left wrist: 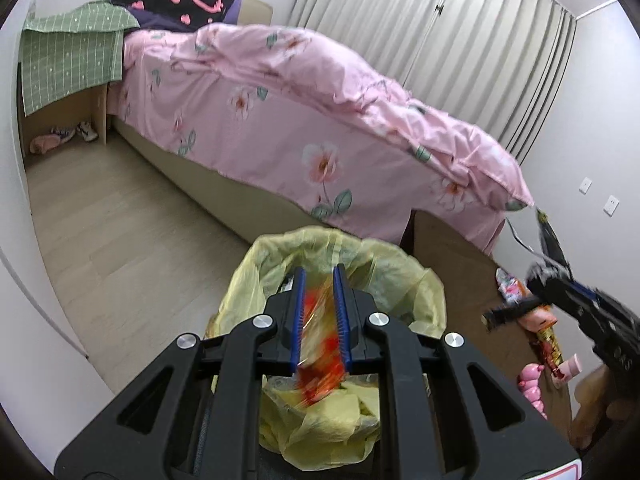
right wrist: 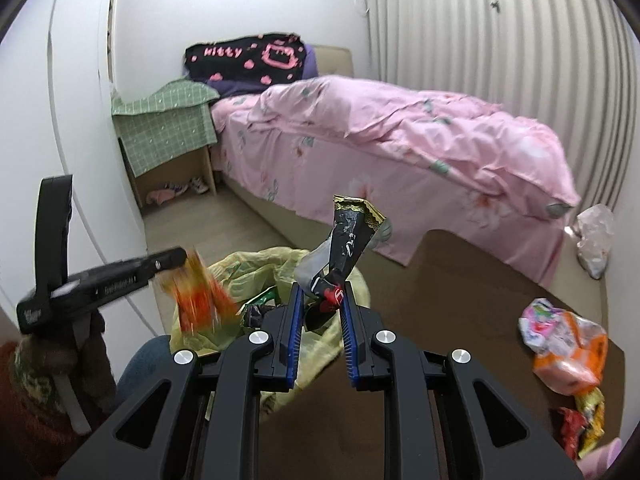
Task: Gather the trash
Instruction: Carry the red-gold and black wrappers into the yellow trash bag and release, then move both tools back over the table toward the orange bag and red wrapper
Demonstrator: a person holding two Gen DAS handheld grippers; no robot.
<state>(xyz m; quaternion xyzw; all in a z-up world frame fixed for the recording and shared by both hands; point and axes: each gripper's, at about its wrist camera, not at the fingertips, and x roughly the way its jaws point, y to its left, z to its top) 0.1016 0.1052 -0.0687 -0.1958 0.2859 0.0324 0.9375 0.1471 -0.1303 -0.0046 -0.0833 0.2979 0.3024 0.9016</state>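
Observation:
A bin lined with a yellow bag point(left wrist: 352, 276) stands by the bed; it also shows in the right wrist view point(right wrist: 256, 268). My left gripper point(left wrist: 320, 312) is over its mouth with a blurred orange-red wrapper point(left wrist: 322, 344) between its fingers; whether they still pinch it I cannot tell. That wrapper shows in the right wrist view point(right wrist: 200, 296) under the left gripper point(right wrist: 176, 258). My right gripper point(right wrist: 320, 308) is shut on a black snack wrapper point(right wrist: 348, 240), just right of the bin.
A brown low table point(right wrist: 460, 280) holds several wrappers: a pink-orange packet point(right wrist: 564, 344), red-yellow ones point(right wrist: 584, 424), a clear bag point(right wrist: 596, 240). Pink toys point(left wrist: 532, 384) lie on it. A pink-covered bed point(left wrist: 304, 112) and a green-clothed nightstand point(left wrist: 68, 56) stand behind.

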